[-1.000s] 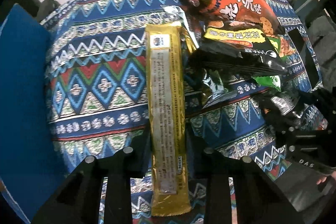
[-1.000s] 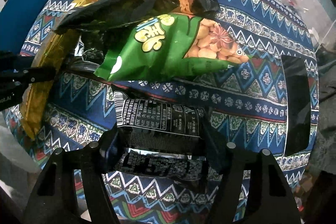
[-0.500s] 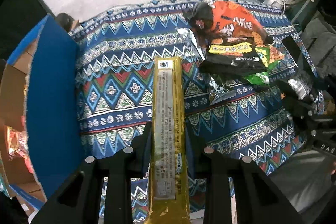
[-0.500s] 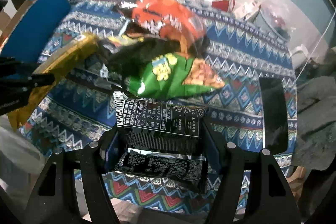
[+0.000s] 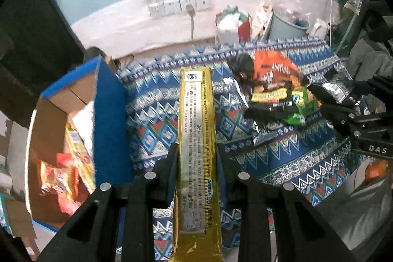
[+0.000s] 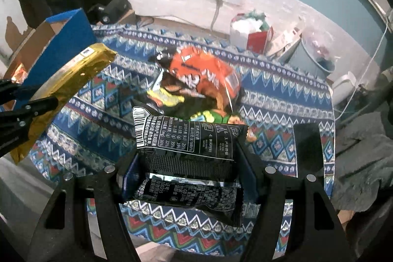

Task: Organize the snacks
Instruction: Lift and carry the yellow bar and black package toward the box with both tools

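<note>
Holding a snack apiece, both grippers hang above the patterned tablecloth (image 5: 157,119). The left gripper (image 5: 196,158) is pinched tight on a long gold packet (image 5: 196,129) that sticks out ahead of it; the right gripper (image 6: 189,166) clamps a black packet (image 6: 186,139) across its width. At the left stands a blue cardboard box (image 5: 108,114), open, with red and yellow packets already inside. More snacks lie heaped at the far right, an orange bag (image 6: 203,70) on top. To do this well, I'd say carry each packet clear over the box wall, point the long one down lengthwise so it doesn't bridge the rim, and let go low.
</note>
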`<state>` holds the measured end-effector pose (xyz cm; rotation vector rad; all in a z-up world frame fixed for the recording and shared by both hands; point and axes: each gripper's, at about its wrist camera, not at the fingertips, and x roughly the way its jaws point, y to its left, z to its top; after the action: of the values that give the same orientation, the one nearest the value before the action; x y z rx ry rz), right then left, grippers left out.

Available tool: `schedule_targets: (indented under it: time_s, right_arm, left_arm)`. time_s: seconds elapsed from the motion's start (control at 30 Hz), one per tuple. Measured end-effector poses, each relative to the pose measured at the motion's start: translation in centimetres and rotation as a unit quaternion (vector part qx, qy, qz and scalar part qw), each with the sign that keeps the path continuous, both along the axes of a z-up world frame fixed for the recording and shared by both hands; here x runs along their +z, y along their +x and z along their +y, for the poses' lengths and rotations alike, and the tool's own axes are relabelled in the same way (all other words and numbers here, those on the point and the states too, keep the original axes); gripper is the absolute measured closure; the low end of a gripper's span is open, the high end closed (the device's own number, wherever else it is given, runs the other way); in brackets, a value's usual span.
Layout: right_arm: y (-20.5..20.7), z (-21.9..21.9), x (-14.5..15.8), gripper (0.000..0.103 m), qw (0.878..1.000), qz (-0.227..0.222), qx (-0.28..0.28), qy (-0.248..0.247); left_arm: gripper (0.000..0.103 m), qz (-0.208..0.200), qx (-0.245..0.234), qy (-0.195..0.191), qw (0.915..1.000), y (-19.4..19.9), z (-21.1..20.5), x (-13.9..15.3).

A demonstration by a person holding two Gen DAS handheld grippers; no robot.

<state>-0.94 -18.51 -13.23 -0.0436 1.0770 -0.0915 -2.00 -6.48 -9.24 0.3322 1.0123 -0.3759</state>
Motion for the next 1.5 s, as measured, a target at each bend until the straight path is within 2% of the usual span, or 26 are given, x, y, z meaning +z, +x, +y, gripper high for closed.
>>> schedule_targets:
  time_s: [0.13,0.53,0.87,1.1,1.5]
  right_arm:
    - [0.6,0.4,0.9,0.034,1.000,-0.011,0.003,0.002]
    - [2.8,2.3,3.6,0.034,0.999,-0.044,0.016,0.007]
    - [5.7,6.0,4.6,0.034,0.997,-0.052,0.048,0.011]
    - [7.7,9.2,4.9,0.034,0.996,-0.053,0.074,0.015]
    - [10.9,15.6,5.1,0.034,0.991,-0.052,0.125,0.022]
  left_arm:
    - [0.075,-0.024,0.007,-0.006,0.9997,0.1,1.0,1.4]
    - [0.075,-0.059,0.038,-0.029,0.9971,0.8,3.9,4.4]
    - [0.075,-0.095,0.062,-0.023,0.9933,1.1,6.8,5.8]
    - [0.075,-0.104,0.083,-0.021,0.9908,1.7,9.2,6.0]
    - [0.075,-0.090,0.135,-0.033,0.9861,3.1,14.6,5.3]
